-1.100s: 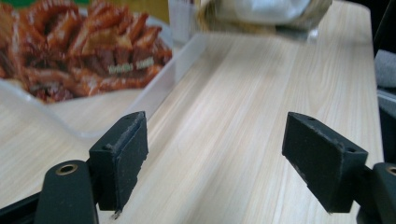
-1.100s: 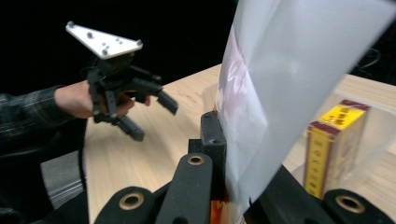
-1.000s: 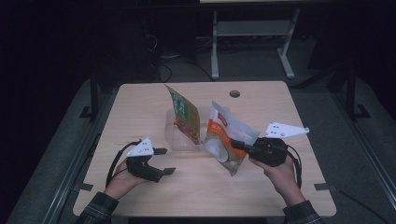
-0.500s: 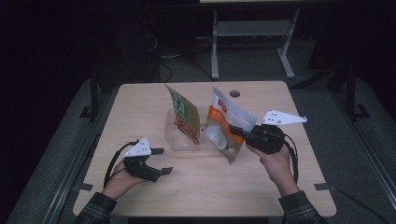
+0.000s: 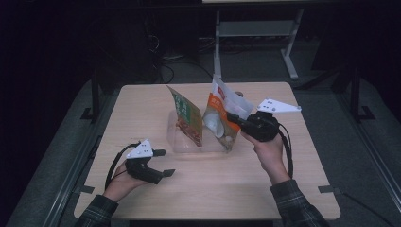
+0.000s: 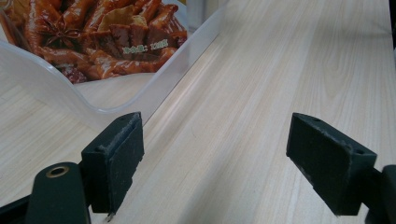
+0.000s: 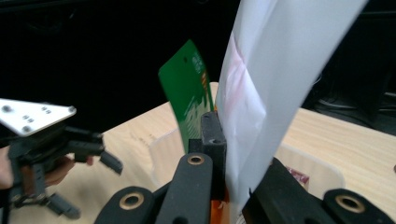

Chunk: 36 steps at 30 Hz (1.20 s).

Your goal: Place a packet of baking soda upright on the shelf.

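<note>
Orange-white pouch [image 5: 221, 116]: clamped in right gripper [image 5: 236, 118], now lifted and moved further over clear bin [image 5: 182, 144], beside green pouch [image 5: 185, 116] | left gripper [image 5: 163, 163]: jaws wide, empty, unmoved near bin on table [image 5: 142, 101]

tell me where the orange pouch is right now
In the high view the orange pouch is mid-table, at the right end of the clear bin, right of the green pouch, its top clamped in the right gripper.
</note>
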Each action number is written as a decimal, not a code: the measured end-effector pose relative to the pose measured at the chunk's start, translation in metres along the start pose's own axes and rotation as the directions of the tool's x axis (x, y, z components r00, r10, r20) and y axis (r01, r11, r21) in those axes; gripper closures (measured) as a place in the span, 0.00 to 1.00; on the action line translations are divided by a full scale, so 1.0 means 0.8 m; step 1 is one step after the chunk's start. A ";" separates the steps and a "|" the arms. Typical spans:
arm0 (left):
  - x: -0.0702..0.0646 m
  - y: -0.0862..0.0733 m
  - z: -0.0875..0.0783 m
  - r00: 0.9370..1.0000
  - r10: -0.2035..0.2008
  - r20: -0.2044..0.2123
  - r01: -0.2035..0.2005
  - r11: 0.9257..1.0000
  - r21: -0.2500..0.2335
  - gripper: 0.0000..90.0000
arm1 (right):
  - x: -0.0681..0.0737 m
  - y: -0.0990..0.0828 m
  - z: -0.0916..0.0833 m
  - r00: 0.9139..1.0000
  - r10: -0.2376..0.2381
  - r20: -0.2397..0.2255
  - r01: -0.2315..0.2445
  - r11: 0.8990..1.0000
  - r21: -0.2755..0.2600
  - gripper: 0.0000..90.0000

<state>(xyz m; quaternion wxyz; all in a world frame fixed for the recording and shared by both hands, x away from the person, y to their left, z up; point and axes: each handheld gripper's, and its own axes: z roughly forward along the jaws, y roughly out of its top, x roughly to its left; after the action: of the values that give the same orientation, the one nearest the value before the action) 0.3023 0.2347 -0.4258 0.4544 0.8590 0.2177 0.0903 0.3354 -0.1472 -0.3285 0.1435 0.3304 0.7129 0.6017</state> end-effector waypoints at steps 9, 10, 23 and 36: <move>0.003 -0.001 0.001 1.000 0.013 0.000 -0.013 1.000 0.015 0.21 | -0.009 0.004 0.033 0.999 -0.011 0.045 0.011 1.000 0.006 1.00; 0.003 -0.001 0.001 1.000 0.015 -0.001 -0.014 1.000 0.012 0.21 | -0.010 0.004 0.037 0.999 -0.005 0.047 0.005 1.000 0.003 1.00; 0.003 -0.002 0.002 1.000 0.005 0.006 -0.005 1.000 0.024 0.21 | -0.020 -0.005 0.055 0.994 0.010 0.106 -0.011 1.000 0.016 1.00; 0.002 -0.003 0.003 1.000 0.000 0.010 0.000 1.000 0.028 0.21 | -0.025 -0.016 0.063 0.990 0.019 0.139 -0.023 0.999 0.031 1.00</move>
<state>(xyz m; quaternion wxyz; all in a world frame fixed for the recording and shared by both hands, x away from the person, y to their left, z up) 0.3036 0.2348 -0.4289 0.4436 0.8657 0.2167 0.0828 0.3773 -0.1222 -0.3562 0.1811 0.3813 0.7073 0.5670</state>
